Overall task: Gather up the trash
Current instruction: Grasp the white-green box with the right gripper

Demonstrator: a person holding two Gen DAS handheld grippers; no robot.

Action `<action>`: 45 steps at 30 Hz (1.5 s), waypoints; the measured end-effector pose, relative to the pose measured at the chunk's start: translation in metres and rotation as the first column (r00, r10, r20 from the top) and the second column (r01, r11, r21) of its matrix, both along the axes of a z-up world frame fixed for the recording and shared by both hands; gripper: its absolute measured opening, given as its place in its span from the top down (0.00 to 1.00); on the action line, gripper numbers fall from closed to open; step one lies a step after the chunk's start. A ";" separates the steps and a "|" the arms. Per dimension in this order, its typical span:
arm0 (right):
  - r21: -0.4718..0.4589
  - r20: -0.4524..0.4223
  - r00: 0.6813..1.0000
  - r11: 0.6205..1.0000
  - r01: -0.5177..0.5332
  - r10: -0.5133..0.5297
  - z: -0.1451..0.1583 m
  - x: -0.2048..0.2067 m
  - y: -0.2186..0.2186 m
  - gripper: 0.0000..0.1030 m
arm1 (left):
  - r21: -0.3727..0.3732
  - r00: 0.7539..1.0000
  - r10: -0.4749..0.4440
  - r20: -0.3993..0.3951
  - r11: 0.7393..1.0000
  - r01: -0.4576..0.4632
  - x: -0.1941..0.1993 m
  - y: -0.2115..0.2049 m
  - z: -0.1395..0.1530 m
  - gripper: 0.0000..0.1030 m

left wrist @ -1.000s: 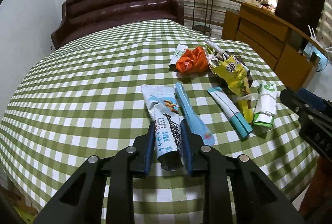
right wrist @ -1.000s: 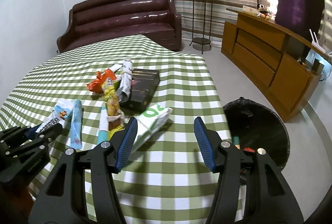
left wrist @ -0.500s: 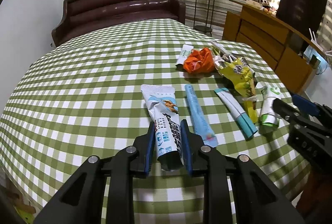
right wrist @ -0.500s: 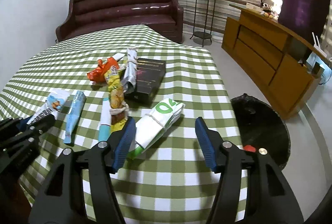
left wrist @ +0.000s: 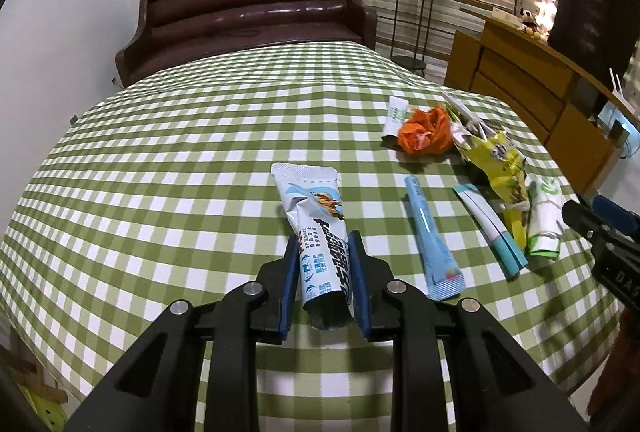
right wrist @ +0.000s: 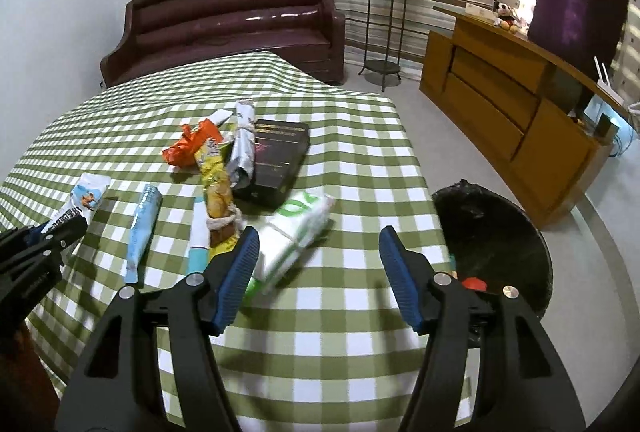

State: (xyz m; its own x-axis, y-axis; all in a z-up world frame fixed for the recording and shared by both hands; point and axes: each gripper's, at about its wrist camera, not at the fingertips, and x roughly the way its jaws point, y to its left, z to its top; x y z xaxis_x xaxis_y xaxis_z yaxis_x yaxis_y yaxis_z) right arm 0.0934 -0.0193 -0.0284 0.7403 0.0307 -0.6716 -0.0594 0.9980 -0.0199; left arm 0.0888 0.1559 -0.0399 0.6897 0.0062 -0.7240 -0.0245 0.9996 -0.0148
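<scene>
My left gripper [left wrist: 324, 242] is shut on the near end of a white and blue snack wrapper [left wrist: 316, 216], which lies lengthwise on the green checked tablecloth [left wrist: 160, 171]. In the right wrist view the same wrapper [right wrist: 86, 197] sticks out of the left gripper [right wrist: 74, 226] at the left edge. My right gripper [right wrist: 318, 232] is open above the cloth. A white and green packet [right wrist: 298, 228] lies just ahead of its left finger, not pressed by either pad. That packet [left wrist: 544, 216] also shows beside the right gripper [left wrist: 592, 209] in the left wrist view.
More trash lies on the cloth: a light blue sachet [left wrist: 430, 244], a teal and white stick [left wrist: 490, 228], a yellow wrapper [left wrist: 500, 159], an orange wrapper [left wrist: 426, 129], a silver wrapper [right wrist: 244, 147], a black box [right wrist: 276, 159]. A black-lined bin [right wrist: 492, 232] stands off the table's right edge.
The left gripper has carried the snack wrapper leftward, away from the light blue sachet. The right gripper's jaws have spread a little wider, and the white and green packet looks nearer to them.
</scene>
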 end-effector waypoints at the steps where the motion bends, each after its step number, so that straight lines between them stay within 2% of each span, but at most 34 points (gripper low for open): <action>1: -0.001 -0.004 1.000 1.000 -0.004 0.004 -0.001 0.001 0.003 0.41 | -0.001 1.000 0.001 0.000 1.000 -0.001 0.001 0.002 0.000 0.76; 9: -0.008 -0.048 0.999 1.000 -0.016 0.016 -0.010 0.008 0.017 0.41 | -0.015 1.000 0.007 -0.009 1.000 -0.007 0.002 0.009 -0.005 0.76; 18: -0.088 -0.043 0.999 0.996 0.001 -0.004 -0.008 0.004 0.011 0.41 | -0.028 1.000 0.001 -0.013 1.000 -0.002 0.005 0.012 -0.007 0.76; 25: -0.057 -0.053 0.999 0.998 0.005 -0.008 -0.008 0.009 0.009 0.41 | -0.029 1.000 0.000 -0.014 1.000 -0.001 0.006 0.012 -0.007 0.76; 31: -0.066 -0.065 0.998 0.998 0.010 -0.014 -0.015 0.018 0.011 0.41 | -0.029 1.000 0.001 -0.014 1.000 -0.001 0.006 0.012 -0.007 0.76; 32: -0.060 -0.066 0.998 0.998 0.010 -0.014 -0.016 0.018 0.009 0.43 | -0.029 1.000 0.002 -0.014 1.000 -0.002 0.006 0.012 -0.007 0.76; 34: -0.057 -0.068 0.998 0.998 0.003 -0.007 -0.016 0.018 0.009 0.55 | -0.030 1.000 0.003 -0.011 1.000 -0.004 0.006 0.012 -0.007 0.76; 38: -0.043 -0.070 0.997 0.999 -0.031 0.028 -0.017 0.016 0.012 0.69 | -0.028 1.000 -0.002 -0.010 1.000 0.002 0.006 0.011 -0.006 0.76; 45: -0.028 -0.041 0.998 0.999 -0.044 0.043 -0.011 0.009 0.007 0.73 | -0.030 1.000 -0.020 0.006 0.999 0.021 -0.001 0.000 -0.001 0.76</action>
